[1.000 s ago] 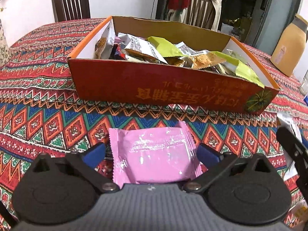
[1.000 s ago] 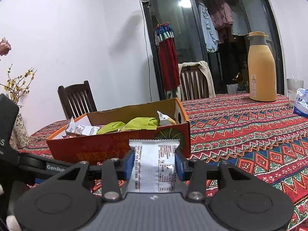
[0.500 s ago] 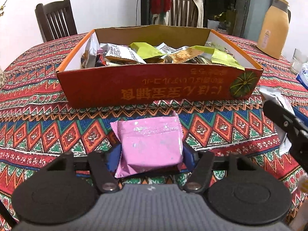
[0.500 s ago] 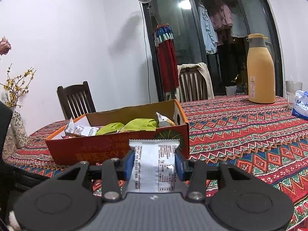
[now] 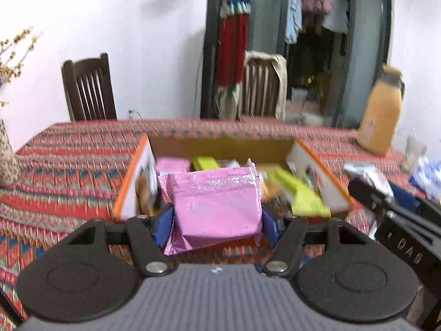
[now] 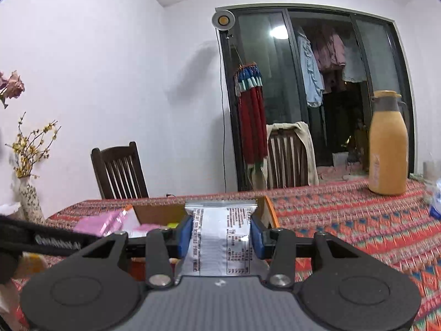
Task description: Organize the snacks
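The left gripper [image 5: 216, 219] has its blue pads clamped on both sides of a pink snack packet [image 5: 217, 204], squeezing it so the foil bulges between them. The packet stands up from the jaws, its crimped top edge toward the open cardboard box [image 5: 220, 146] that lies straight ahead of the fingertips. Inside that box, just beyond the jaws, sit more snacks: another pink wrapper [image 5: 172, 164] off to the left of the jaw line and yellow-green packets [image 5: 300, 193] to the right. The view is blurred, so I cannot tell whether the held packet is over the box rim or just short of it.

The right gripper [image 6: 220, 237] is closed on a silver snack packet [image 6: 220, 237] with black print, its pads pressing the two long edges. That packet stands upright between the jaws, and the same box [image 6: 158, 212] shows behind it and to the left of the jaws, with pink wrappers [image 6: 110, 220] visible there.

In the left view the right tool comes in at the far right of the jaws, carrying its silver packet [image 5: 366, 173].

Well beyond the jaws and to the right stands a tan thermos jug [image 6: 388, 149] on the patterned tablecloth [image 6: 344, 220]. Two wooden chairs [image 6: 118, 171] stand behind the table, and a vase of yellow sprigs [image 6: 30, 198] far to the left.
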`<state>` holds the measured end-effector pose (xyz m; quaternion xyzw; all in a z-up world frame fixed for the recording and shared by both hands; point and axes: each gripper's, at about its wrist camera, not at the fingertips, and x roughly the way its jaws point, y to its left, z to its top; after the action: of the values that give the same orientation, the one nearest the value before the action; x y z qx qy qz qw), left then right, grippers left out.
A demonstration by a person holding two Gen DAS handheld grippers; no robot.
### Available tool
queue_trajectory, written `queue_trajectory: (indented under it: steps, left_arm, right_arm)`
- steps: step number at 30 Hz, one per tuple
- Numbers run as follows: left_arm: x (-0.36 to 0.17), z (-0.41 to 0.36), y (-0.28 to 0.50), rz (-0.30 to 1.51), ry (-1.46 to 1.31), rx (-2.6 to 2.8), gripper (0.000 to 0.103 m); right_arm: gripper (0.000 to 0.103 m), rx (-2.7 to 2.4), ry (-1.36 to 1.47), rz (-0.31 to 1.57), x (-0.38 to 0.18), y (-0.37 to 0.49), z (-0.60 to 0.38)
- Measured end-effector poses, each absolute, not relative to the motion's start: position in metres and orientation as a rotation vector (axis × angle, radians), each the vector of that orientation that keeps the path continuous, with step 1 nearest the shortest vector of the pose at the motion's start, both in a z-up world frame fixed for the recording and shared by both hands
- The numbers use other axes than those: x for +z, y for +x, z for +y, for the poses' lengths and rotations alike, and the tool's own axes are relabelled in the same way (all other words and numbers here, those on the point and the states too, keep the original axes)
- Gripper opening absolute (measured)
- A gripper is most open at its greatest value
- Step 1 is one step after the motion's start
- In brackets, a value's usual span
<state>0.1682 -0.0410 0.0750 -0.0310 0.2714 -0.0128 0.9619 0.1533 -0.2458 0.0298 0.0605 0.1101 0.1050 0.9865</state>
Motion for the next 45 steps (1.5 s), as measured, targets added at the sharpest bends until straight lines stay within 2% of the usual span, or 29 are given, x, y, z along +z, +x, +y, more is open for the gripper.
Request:
queue_trajectory:
  steps: [6,16,18,19,20,22,23,24,33,40,45]
  left_arm:
    - [0.084,-0.029,0.210,0.458,-0.099,0.050,0.066]
    - [0.054,-0.006,0.245,0.443,-0.127,0.079,0.066]
    - [0.052,-0.003,0.242,0.436,-0.129,0.077,0.071]
    - [0.051,-0.003,0.240,0.431,-0.130,0.080,0.075]
    - [0.051,-0.004,0.237,0.421,-0.132,0.084,0.085]
    - [0.053,-0.003,0.232,0.392,-0.132,0.091,0.096]
    - [0.055,-0.003,0.229,0.375,-0.138,0.090,0.103]
    - [0.057,-0.002,0.226,0.361,-0.143,0.094,0.103]
    - [0.073,-0.006,0.210,0.310,-0.125,0.129,0.103]
    - [0.100,0.000,0.151,0.234,-0.125,0.080,0.103]
    - [0.096,0.000,0.105,0.226,-0.090,0.003,0.103]
  right_arm:
    - [0.043,0.230,0.118,0.228,0.041,0.205,-0.230]
    - [0.043,0.246,0.050,0.289,0.017,0.257,-0.209]
    - [0.044,0.249,0.050,0.304,0.014,0.259,-0.208]
    - [0.052,0.244,0.049,0.310,0.013,0.260,-0.208]
    - [0.058,0.239,0.050,0.315,0.012,0.260,-0.207]
    - [0.090,0.219,0.055,0.310,0.011,0.259,-0.208]
    - [0.095,0.206,0.059,0.301,0.012,0.256,-0.208]
    - [0.103,0.196,0.066,0.292,0.013,0.255,-0.210]
    - [0.103,0.180,0.090,0.277,0.018,0.247,-0.217]
    - [0.103,0.177,0.096,0.199,0.048,0.189,-0.229]
    - [0.103,0.216,0.072,0.168,0.053,0.137,-0.235]
